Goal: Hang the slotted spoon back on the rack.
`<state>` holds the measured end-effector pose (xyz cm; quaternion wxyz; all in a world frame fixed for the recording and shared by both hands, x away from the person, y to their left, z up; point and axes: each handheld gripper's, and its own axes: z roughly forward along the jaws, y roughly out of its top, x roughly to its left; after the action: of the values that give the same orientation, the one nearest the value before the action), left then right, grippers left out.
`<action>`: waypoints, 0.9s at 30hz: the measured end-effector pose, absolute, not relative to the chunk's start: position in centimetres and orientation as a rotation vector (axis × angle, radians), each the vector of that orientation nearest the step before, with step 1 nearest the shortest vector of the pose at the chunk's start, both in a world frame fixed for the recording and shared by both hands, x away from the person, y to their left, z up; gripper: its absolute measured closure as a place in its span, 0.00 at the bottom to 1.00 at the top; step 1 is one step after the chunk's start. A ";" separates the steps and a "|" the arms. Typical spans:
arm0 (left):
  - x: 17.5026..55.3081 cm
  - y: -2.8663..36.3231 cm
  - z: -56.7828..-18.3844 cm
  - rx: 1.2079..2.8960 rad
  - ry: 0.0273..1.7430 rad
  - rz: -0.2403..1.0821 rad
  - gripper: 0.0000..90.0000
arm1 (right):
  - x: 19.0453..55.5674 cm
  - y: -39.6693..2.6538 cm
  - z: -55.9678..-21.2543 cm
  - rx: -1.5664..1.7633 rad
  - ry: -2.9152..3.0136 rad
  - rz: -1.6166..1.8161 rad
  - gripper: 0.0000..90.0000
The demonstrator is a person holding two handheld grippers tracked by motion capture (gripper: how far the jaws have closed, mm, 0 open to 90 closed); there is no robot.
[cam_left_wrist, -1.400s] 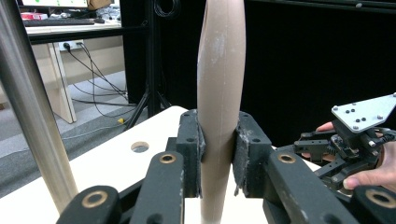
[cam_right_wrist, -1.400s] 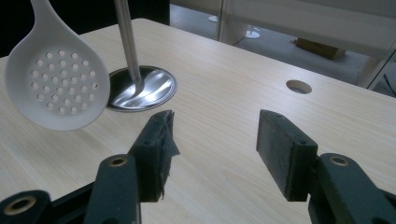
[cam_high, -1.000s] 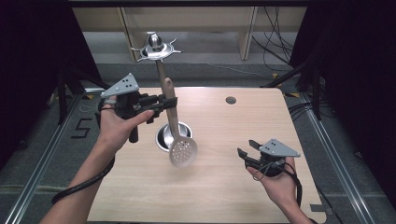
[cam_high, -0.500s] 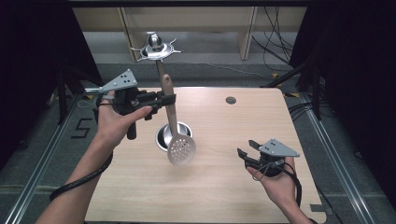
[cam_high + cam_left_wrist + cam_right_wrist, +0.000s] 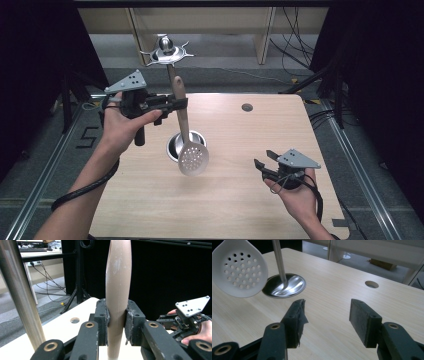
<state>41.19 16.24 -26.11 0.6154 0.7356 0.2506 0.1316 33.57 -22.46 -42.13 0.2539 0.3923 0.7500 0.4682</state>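
A slotted spoon with a tan wooden handle and a white perforated bowl hangs upright above the table. My left gripper is shut on the handle; in the left gripper view the handle is pinched between both pads. The white bowl hovers over the table beside a metal stand. My right gripper rests low at the table's right, open, with nothing between its fingers. It also appears far off in the left gripper view as the right gripper.
A metal stand with a round steel base and a thin pole topped by hooks stands at the table's centre left. A small round hole sits in the wooden tabletop. Cables and shelving lie beyond.
My left gripper has lifted slightly and moved a little away from me with the spoon. The right gripper has stayed still.
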 end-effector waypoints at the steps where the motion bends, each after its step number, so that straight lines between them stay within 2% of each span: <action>1: 41.2 16.3 -26.1 1.692 0.579 0.301 0.82 | 33.6 -22.4 -42.2 1.061 2.028 1.283 0.52; 27: 41.8 16.4 -25.2 1.705 0.576 0.291 0.82 | 33.7 -22.4 -42.3 1.040 2.004 1.275 0.52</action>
<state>41.77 16.43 -25.21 0.6126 0.7392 0.2497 0.1260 33.74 -22.37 -42.33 0.2710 0.3860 0.7440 0.4733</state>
